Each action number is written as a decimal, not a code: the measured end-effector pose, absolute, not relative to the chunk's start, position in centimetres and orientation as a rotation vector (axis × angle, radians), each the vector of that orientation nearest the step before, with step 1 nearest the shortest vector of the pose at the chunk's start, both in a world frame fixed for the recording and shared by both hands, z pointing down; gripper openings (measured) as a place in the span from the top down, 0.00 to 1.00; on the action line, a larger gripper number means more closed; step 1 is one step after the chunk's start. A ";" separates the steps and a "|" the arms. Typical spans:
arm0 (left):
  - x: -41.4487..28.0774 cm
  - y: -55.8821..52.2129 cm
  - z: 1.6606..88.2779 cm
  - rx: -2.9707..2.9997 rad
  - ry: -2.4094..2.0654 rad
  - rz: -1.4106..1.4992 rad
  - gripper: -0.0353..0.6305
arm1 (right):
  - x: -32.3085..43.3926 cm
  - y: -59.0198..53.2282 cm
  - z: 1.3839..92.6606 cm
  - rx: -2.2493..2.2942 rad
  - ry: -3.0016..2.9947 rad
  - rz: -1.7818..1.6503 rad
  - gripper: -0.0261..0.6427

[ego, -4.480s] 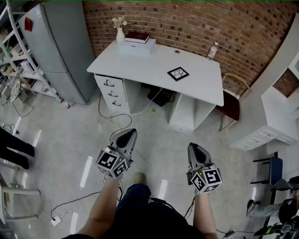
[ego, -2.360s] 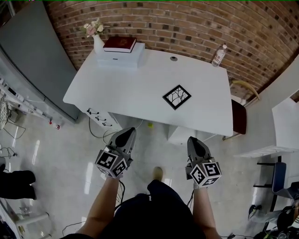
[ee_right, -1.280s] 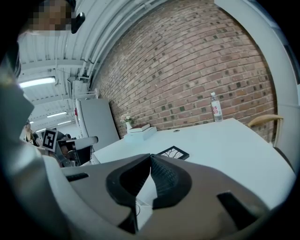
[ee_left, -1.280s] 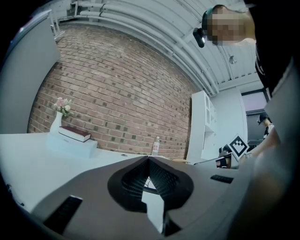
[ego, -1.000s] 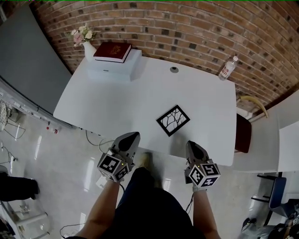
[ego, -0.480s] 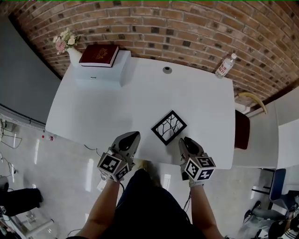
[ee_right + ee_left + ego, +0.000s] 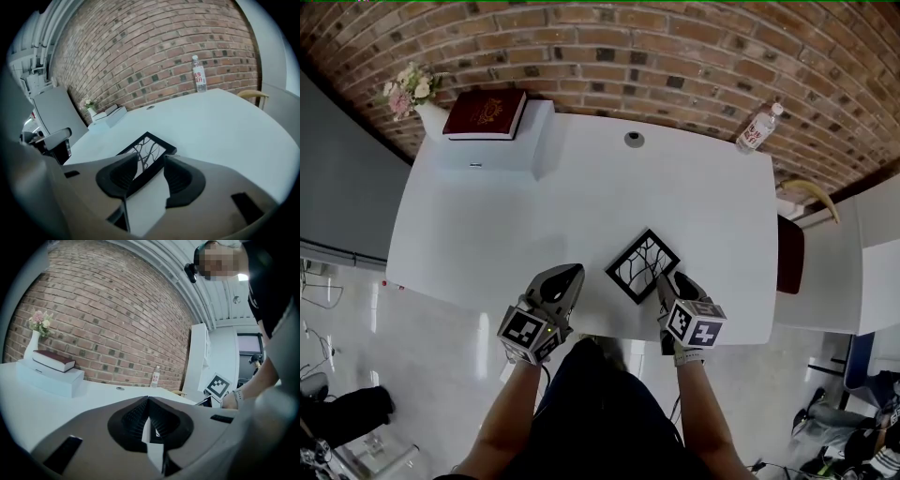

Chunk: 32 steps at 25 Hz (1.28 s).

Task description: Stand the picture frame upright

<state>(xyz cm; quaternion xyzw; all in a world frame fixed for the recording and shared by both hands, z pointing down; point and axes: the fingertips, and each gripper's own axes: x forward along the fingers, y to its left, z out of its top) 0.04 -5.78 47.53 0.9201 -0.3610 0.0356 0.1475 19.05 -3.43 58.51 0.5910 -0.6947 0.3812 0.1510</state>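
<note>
1. Brick wall (image 7: 675, 47) runs across the far side.
2. White desk (image 7: 487, 216) stands against it. We're at its near edge, and the tiled floor (image 7: 441, 375) shows below.
3. Person's forearms and dark trousers (image 7: 600, 412) are bottom centre, w/ one tool in each hand.
4. Chair w/ a dark red seat (image 7: 790, 253) is tucked at the desk's right end.
5. White box (image 7: 487, 150) sits at the far-left corner of the desk.
6. Left gripper (image 7: 567, 274) hovers over the near edge, left of centre. Its jaws are fully together w/ nothing between them, and it's apart from the frame.
7. Right gripper (image 7: 670, 281) is over the near edge, right of centre, just beside the frame's near-right side. Its jaws are opening and already stand wide. In the right gripper view the frame's near end shows in the gap btwn them, but the pads aren't pressing on it, so nothing is held.
8. Picture frame (image 7: 643, 265) has a black border and a branch pattern. It lies flat on the desk near the near edge, right of centre, turned corner-on like a diamond. Not upright yet.
9. Dark red book (image 7: 485, 112) lies flat on top of the box.
10. White vase w/ pink flowers (image 7: 408, 89) stands left of the box, by the wall.
11. Water bottle (image 7: 758, 128) stands upright at the far-right corner.
12. Round cable grommet (image 7: 634, 139) sits at far centre of the desk.
</note>
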 end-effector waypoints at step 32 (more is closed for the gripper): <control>-0.2 -10.8 52.0 2.587 -0.901 0.151 0.94 | 19.9 -6.8 60.3 1.882 -1.815 0.995 0.86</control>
